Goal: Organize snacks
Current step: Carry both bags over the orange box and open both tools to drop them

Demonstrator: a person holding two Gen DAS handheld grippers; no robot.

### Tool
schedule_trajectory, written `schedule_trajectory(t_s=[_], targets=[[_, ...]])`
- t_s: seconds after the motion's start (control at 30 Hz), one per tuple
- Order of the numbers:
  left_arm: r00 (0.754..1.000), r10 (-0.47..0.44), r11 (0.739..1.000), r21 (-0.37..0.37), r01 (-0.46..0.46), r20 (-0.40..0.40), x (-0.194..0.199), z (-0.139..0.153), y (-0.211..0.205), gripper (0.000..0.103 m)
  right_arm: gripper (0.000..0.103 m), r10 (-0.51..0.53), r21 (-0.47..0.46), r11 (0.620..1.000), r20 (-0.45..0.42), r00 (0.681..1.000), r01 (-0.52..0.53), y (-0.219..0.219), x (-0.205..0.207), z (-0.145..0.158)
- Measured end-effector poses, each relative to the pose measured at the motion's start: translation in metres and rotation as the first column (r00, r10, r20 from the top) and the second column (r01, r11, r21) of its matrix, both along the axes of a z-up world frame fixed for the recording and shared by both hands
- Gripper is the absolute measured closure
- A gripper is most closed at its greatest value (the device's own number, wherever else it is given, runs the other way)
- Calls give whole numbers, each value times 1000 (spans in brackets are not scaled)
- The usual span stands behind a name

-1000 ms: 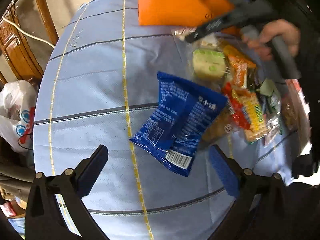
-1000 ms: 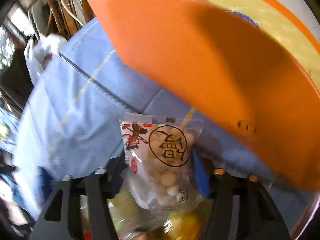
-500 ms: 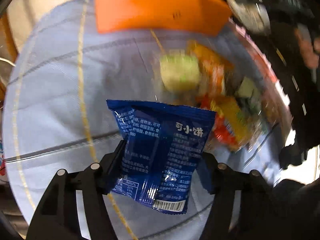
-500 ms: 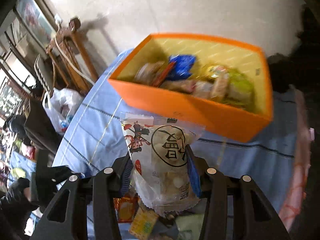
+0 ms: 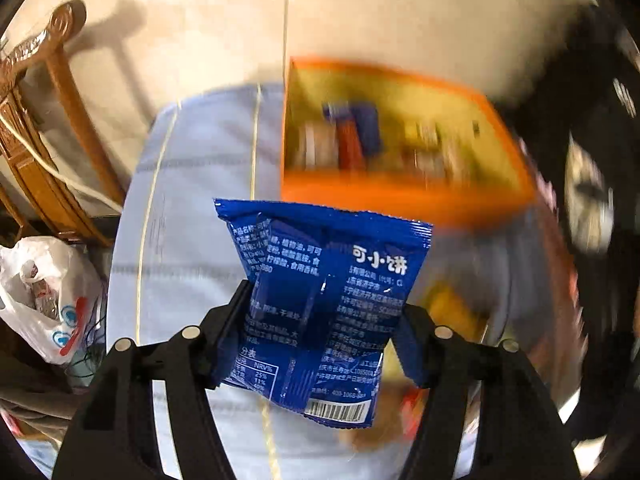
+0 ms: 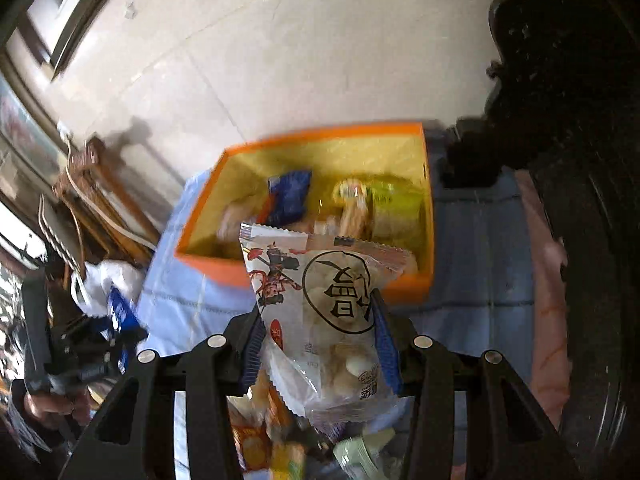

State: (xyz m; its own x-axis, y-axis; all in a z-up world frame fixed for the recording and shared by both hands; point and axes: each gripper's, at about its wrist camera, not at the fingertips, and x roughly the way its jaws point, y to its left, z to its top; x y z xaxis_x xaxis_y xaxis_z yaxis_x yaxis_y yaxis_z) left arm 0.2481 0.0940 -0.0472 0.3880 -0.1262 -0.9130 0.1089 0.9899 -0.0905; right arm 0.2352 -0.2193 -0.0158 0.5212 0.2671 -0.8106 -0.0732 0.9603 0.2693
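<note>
My left gripper [image 5: 320,332] is shut on a blue snack packet [image 5: 324,280] and holds it in the air above the blue tablecloth, short of the orange box [image 5: 400,200]. My right gripper [image 6: 316,340] is shut on a clear packet of white puffs [image 6: 336,312] with a black circled character, held up in front of the orange box [image 6: 216,268]. The box has a yellow inside and holds several snacks. Loose snacks [image 6: 272,440] lie on the table below the right gripper.
The round table wears a blue cloth [image 5: 192,184] with yellow and grey lines. A wooden chair [image 5: 48,128] and a white plastic bag [image 5: 44,300] stand at the left on the floor. The person's dark clothing [image 6: 560,160] fills the right side.
My left gripper closed on the blue packet and lifted it off the table. Both grippers have risen and tilted up, so the box's inside and the floor beyond show.
</note>
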Motion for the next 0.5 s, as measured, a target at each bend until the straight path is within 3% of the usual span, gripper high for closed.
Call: schedule_trajectory(t_s=[0.1,0.27,0.5], targets=[[1000,1,1000,4,-1,6,48,25,-16,40,55,-29,-48,998,10,1000,29,2,33,9],[998,-9,992,128,1,64,104,53,-46,40,55,-52,-77,996,-9,999,51,2,76,11],[997,-56,987,155,47,52,123,52,-65,40,55,-67,-64,996,-33,997,64,-4,94,0]])
